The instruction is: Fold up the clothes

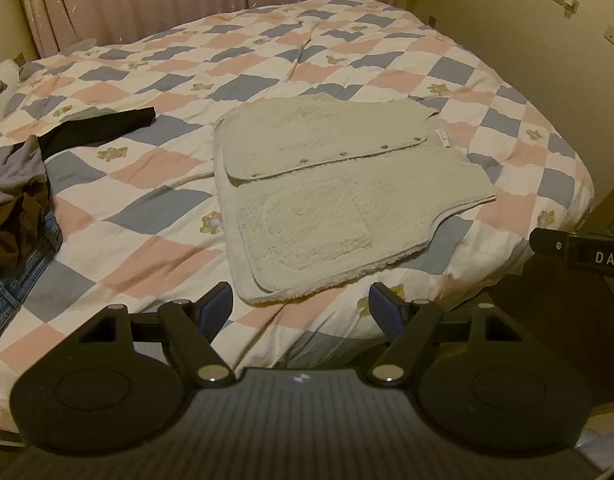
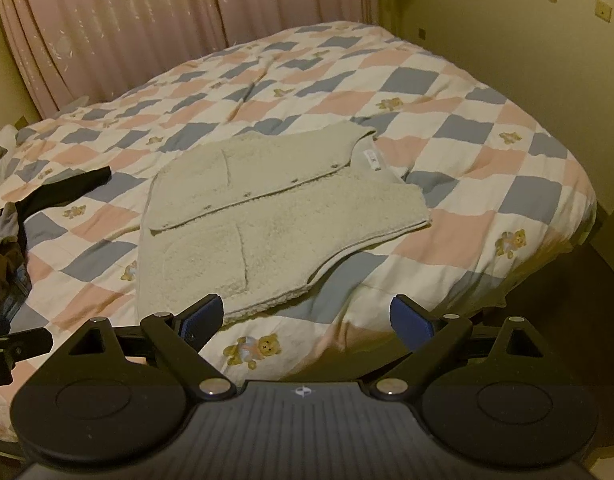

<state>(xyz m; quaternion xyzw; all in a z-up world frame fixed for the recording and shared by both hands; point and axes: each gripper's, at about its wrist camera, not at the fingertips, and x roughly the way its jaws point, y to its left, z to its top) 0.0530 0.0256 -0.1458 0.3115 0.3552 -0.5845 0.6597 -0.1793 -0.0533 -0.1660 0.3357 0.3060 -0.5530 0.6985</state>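
A cream fleece vest (image 1: 327, 196) lies flat on the checked quilt, buttoned front up, collar toward the right. The right wrist view shows the same vest (image 2: 275, 220) in the middle of the bed. My left gripper (image 1: 301, 306) hovers open just short of the vest's near hem, with nothing between its blue pads. My right gripper (image 2: 307, 316) is also open and empty, hanging over the quilt near the vest's lower armhole edge. Part of the right gripper's body (image 1: 583, 256) shows at the right edge of the left wrist view.
A heap of other clothes (image 1: 19, 200), with jeans and a dark sleeve (image 1: 99, 126), lies on the bed's left side. The checked quilt (image 1: 155, 208) covers the whole bed. Pink curtains (image 2: 147, 32) hang behind; a yellow wall (image 2: 527, 60) is to the right.
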